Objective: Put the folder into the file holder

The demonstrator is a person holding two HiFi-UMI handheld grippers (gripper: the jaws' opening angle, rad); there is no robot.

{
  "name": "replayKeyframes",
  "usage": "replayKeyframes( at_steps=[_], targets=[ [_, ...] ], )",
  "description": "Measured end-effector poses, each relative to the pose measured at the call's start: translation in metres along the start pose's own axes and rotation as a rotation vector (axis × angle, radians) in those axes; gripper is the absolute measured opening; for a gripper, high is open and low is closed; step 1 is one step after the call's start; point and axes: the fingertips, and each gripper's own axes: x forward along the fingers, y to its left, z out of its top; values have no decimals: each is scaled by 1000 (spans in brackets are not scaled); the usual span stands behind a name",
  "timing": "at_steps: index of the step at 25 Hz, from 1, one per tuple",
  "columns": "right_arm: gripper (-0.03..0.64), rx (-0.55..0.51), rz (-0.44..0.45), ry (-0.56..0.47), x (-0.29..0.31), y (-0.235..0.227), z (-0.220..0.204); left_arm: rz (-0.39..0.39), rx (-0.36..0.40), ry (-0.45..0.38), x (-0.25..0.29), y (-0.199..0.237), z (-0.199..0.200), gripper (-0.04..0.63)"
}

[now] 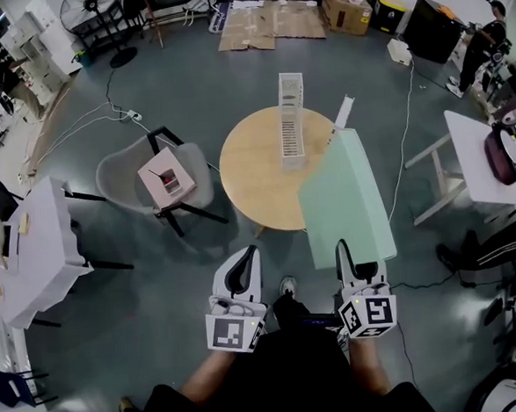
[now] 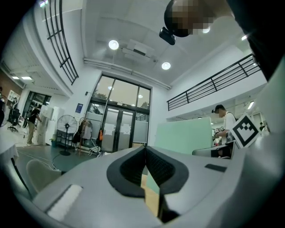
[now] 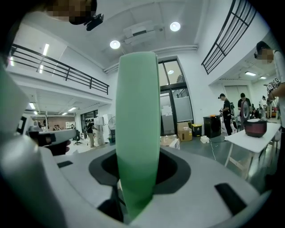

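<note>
Fingers of the right gripper (image 1: 347,251) pinch the folder (image 1: 345,195), probably light, stiff and slick, by its near edge; the left gripper (image 1: 244,258) is closed and empty.

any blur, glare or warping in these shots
Right gripper view: the folder is soft, too close to the lens. Left gripper view: ceiling lights bloom, edges bend strongly. Head view: sharp, even light, mild fisheye curve.
</note>
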Motion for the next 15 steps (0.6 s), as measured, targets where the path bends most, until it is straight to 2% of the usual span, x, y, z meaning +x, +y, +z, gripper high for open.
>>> replayKeyframes(
  at_steps=[6,15],
  targets=[
    [149,2,63,6,52,-35,10,40,-15,8,63,0,-8,8],
    [149,-14,119,-6,109,-64,23,101,2,20,113,2,-7,8]
  ],
)
